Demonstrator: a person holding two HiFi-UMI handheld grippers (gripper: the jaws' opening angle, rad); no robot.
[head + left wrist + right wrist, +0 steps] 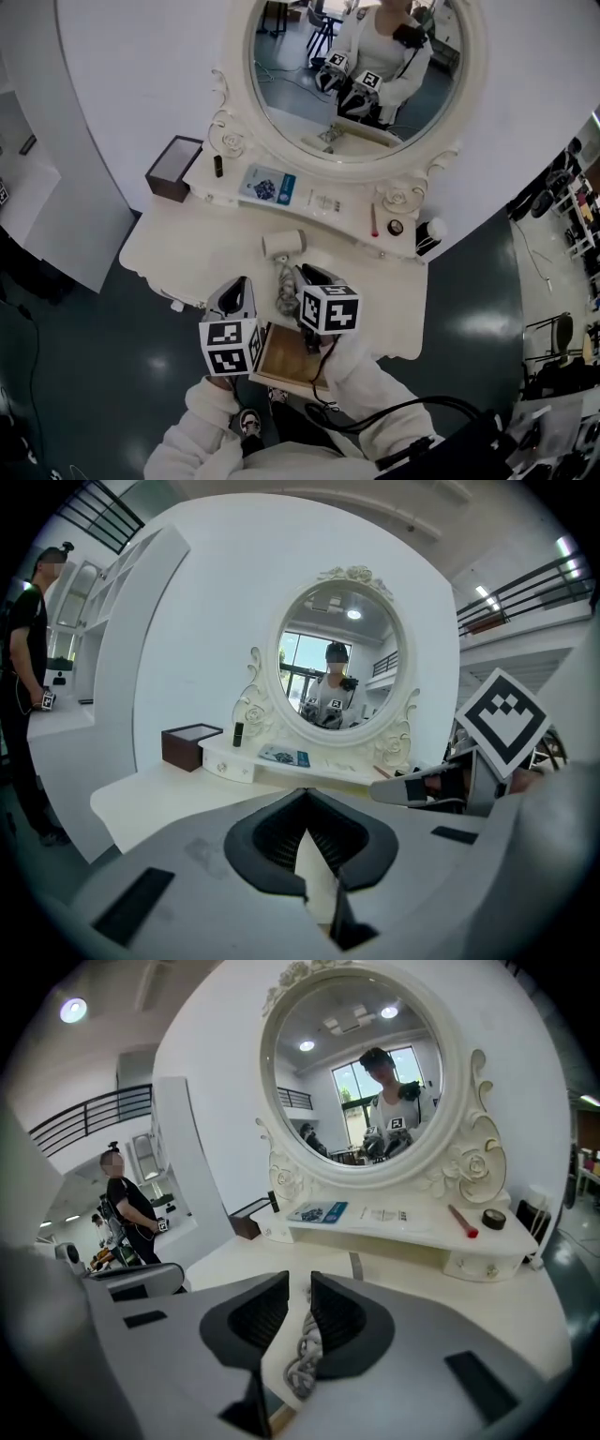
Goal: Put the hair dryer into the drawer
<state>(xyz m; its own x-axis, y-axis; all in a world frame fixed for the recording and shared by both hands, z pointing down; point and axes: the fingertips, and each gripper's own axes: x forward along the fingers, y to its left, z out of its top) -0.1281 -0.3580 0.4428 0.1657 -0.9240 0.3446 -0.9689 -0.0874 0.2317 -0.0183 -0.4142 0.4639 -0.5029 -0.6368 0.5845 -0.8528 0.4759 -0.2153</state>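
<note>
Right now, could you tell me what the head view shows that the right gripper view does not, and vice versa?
Only the head view shows the white hair dryer lying on the table top. Only the right gripper view shows a bystander standing off to the left, and the right gripper with its jaws slightly apart, the coiled cord showing in the gap. Both show the oval mirror, the blue booklet, the red-tipped stick and the tape roll.

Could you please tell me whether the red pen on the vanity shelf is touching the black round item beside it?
Apart. The right gripper view shows bare white shelf between the red pen and the black round item; the head view agrees.
</note>
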